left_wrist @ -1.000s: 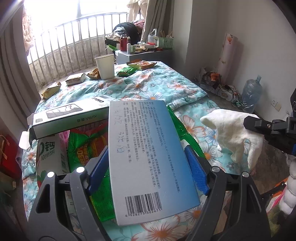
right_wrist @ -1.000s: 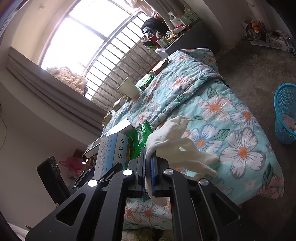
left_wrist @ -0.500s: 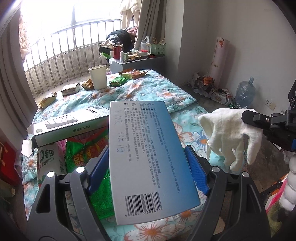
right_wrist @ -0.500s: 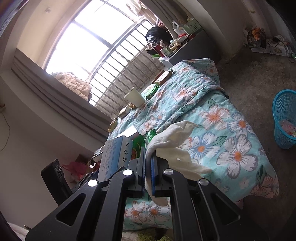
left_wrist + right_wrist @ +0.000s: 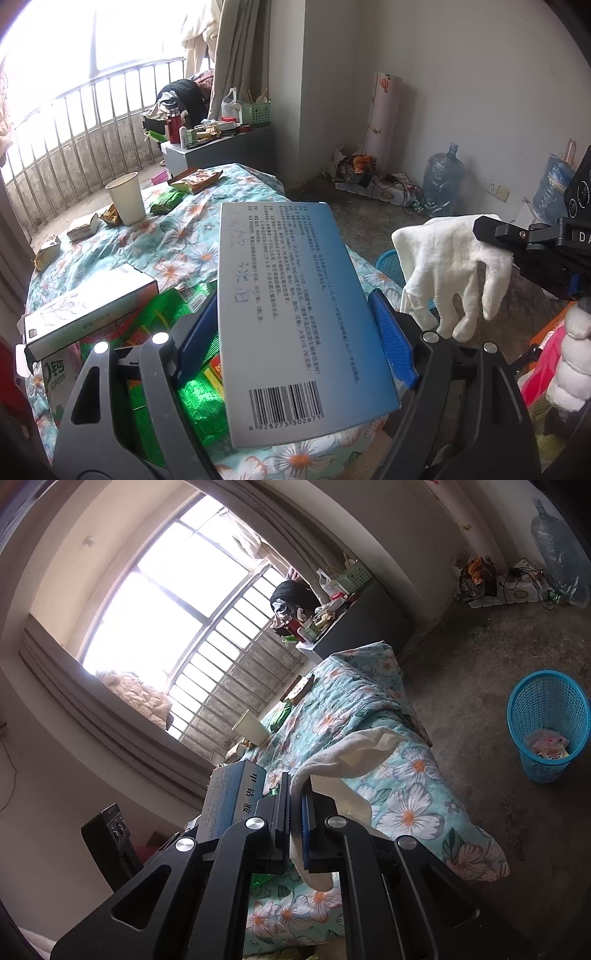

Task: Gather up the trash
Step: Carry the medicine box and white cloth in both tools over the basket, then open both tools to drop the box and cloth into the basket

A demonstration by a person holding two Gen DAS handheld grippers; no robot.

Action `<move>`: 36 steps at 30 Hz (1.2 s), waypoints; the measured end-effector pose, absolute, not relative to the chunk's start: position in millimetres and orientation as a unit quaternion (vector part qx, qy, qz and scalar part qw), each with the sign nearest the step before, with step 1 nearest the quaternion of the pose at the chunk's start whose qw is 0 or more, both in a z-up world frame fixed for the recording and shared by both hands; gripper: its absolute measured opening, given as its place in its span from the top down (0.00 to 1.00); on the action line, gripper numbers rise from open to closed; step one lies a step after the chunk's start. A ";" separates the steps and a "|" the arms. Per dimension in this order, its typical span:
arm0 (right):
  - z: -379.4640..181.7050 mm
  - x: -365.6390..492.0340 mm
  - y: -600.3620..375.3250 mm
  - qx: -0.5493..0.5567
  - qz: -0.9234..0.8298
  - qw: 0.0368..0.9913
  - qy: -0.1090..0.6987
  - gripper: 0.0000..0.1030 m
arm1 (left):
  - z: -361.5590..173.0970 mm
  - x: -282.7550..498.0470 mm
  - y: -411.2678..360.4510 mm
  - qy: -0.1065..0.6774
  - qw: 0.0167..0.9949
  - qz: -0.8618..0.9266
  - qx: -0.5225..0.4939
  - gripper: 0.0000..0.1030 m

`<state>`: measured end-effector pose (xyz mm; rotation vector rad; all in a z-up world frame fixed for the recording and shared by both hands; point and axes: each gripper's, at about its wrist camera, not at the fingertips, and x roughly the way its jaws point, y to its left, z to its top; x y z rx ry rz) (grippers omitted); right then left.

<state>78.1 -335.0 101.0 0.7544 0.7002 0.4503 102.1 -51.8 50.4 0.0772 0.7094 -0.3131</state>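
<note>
Blue box [image 5: 291, 314] between left jaws

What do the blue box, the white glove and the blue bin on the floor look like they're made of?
Blue box: likely smooth printed cardboard, with crisp edges and a barcode. White glove: soft knitted fabric, limp and fuzzy. Blue bin: probably plastic, with an open mesh wall.

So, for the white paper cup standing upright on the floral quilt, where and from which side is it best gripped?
Grip the white paper cup across its upper wall, just under the rim, coming level from the near, open side. It stands upright and tapers downward, so a high grip likely will not slip. A snack wrapper crowds its left base, so stay above it.
</note>
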 end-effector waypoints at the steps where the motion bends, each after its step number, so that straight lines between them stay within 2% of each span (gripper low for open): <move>1: 101.2 77.1 -341.1 0.361 0.209 0.847 0.328 0.95 | 52.0 103.9 -58.2 0.344 0.925 -0.158 0.041 0.27; 9: 93.7 69.9 -395.5 0.393 0.167 0.854 0.297 0.95 | 57.4 123.5 -120.5 0.344 0.912 -0.212 0.066 0.27; 18: 75.4 102.3 -476.5 0.409 0.087 0.862 0.288 0.95 | 34.8 172.7 -218.1 0.389 0.864 -0.311 0.069 0.27; 25: 19.8 152.9 -535.3 0.420 0.021 0.839 0.346 0.95 | -11.3 224.6 -303.0 0.446 0.816 -0.364 0.056 0.27; 32: -40.3 210.5 -592.9 0.441 -0.042 0.811 0.382 0.94 | -56.7 280.0 -380.4 0.468 0.797 -0.377 0.055 0.26; 34: -64.3 228.9 -610.7 0.442 -0.058 0.805 0.392 0.92 | -71.0 301.2 -398.9 0.470 0.800 -0.370 0.045 0.17; 35: -79.7 236.5 -619.4 0.444 -0.074 0.798 0.400 0.92 | -79.0 311.4 -407.3 0.473 0.802 -0.363 0.038 0.17; 36: -95.5 243.0 -627.3 0.447 -0.089 0.791 0.409 0.86 | -87.0 321.5 -413.5 0.481 0.803 -0.352 0.034 0.17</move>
